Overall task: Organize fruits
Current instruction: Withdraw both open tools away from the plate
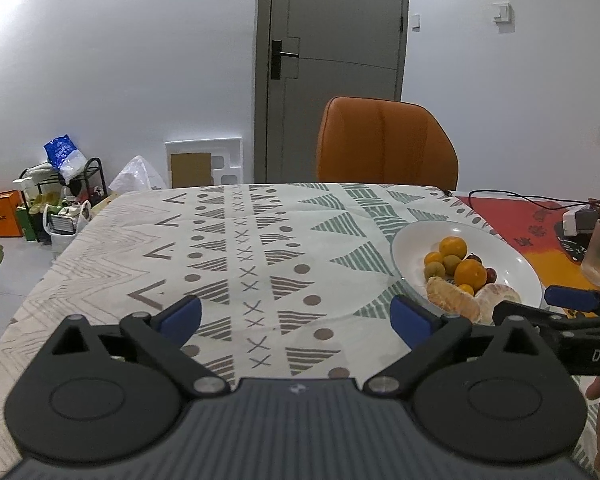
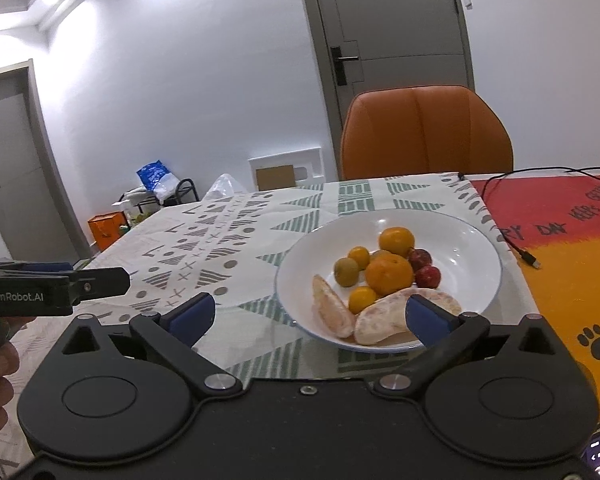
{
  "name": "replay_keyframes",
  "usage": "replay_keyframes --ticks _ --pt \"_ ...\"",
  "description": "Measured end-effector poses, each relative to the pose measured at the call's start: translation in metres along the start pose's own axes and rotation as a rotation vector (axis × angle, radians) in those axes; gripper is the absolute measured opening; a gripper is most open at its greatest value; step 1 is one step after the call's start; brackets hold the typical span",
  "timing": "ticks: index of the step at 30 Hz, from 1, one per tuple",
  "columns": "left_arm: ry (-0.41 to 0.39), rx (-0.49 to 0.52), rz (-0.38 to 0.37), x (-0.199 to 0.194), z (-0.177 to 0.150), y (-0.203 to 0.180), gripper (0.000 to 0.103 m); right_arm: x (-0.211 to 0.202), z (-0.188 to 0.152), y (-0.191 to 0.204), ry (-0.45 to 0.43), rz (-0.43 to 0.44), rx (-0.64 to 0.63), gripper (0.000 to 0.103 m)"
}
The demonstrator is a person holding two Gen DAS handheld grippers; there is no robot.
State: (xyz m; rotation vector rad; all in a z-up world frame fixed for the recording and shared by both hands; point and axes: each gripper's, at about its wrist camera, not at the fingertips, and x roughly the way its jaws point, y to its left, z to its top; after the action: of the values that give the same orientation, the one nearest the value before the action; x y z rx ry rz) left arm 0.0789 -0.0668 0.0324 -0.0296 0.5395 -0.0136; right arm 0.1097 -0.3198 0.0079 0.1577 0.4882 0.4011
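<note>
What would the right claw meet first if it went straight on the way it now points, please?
Probably the near rim of the white plate: the open right claw points slightly downward at it, with nothing between its fingers. Past the rim lie the two peeled citrus pieces. Depth is hard to judge, so it might touch the tablecloth first.

Bright ceiling glare upper left; sharp; fisheye-bent edges.

left wrist view: low over the patterned white tablecloth (image 1: 260, 240), facing the grey door (image 1: 332, 40), white fruit-filled plate (image 1: 516, 264) off to its right | right wrist view: closer, plate (image 2: 476, 248) just ahead | shared: plate, orange chair (image 2: 424, 132), door, tablecloth
</note>
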Motion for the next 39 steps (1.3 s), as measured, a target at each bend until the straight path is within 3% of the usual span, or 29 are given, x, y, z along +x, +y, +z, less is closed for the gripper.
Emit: replay_keyframes --ticks 19,39 --pt "-0.022 -0.032 0.057 -0.039 -0.011 0.032 0.1 -0.017 0.0 0.031 -0.023 0.097 -0.003 0.103" --pt "-0.03 -0.045 0.087 -0.077 -0.031 0.054 0.1 -0.028 -0.01 0.053 -0.019 0.084 -0.017 0.103"
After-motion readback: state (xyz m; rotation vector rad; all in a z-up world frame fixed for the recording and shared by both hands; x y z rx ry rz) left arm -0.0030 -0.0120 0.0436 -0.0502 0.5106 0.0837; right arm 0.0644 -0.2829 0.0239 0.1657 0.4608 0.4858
